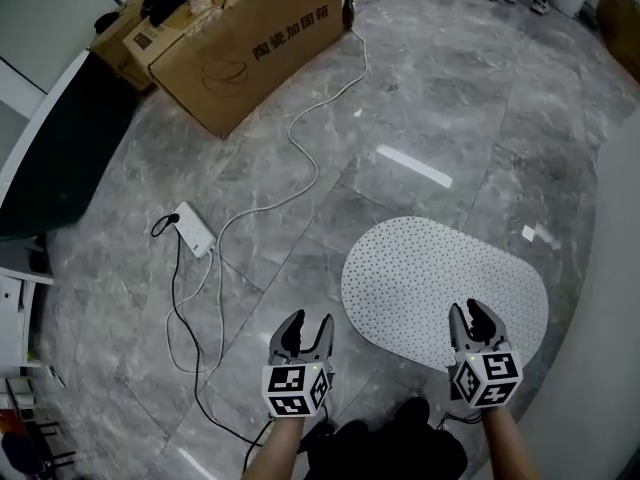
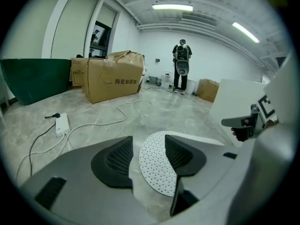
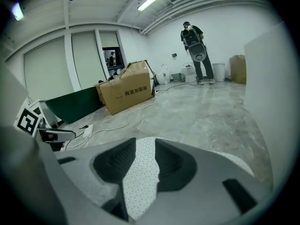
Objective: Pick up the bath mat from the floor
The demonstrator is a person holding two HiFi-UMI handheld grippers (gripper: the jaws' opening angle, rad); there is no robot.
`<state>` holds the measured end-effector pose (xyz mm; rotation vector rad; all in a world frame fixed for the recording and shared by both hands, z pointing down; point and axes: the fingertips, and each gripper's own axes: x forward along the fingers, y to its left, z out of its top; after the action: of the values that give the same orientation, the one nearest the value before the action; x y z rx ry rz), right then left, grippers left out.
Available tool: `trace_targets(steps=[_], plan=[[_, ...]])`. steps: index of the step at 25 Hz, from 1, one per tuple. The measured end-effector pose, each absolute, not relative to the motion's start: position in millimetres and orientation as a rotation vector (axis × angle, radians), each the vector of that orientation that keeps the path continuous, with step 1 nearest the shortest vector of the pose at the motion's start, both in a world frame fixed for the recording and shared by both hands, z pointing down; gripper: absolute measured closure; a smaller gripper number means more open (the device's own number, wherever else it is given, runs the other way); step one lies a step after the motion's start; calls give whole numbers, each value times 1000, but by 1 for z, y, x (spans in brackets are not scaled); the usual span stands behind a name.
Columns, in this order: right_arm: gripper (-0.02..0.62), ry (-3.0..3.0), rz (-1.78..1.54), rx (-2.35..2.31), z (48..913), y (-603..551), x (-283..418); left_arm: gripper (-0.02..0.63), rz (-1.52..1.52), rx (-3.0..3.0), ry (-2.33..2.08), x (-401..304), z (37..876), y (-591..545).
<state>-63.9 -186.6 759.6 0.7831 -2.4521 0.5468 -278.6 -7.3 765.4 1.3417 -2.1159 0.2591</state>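
The bath mat [image 1: 440, 278] lies flat on the floor [image 1: 420, 98] — its near edge below the right gripper's [image 1: 473, 314] spread, empty fingers, and just right of the left gripper's [image 1: 310, 321] fingers — also spread, pinching nothing.

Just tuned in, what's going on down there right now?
A person holds a gripper in each hand over the bath mat, which lies flat on the floor, not yet picked up. The right gripper hangs over the mat's near edge, jaws apart and gripping nothing. The left gripper is open too, over bare floor just left of the mat.
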Motion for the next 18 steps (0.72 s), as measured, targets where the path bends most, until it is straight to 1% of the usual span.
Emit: trace_targets(steps=[6,11,18], plan=[[466,-2510,507,728,832,-196,-89,376,231,1363,-2113,-285,846,-28],[466,-2536,489,692,874,-199,-105,365,238,1343,-2120,-297,902,-45],[466,-2520,483,674,900,-191,-107,357,248,1300,-2113,-311,942,-67]])
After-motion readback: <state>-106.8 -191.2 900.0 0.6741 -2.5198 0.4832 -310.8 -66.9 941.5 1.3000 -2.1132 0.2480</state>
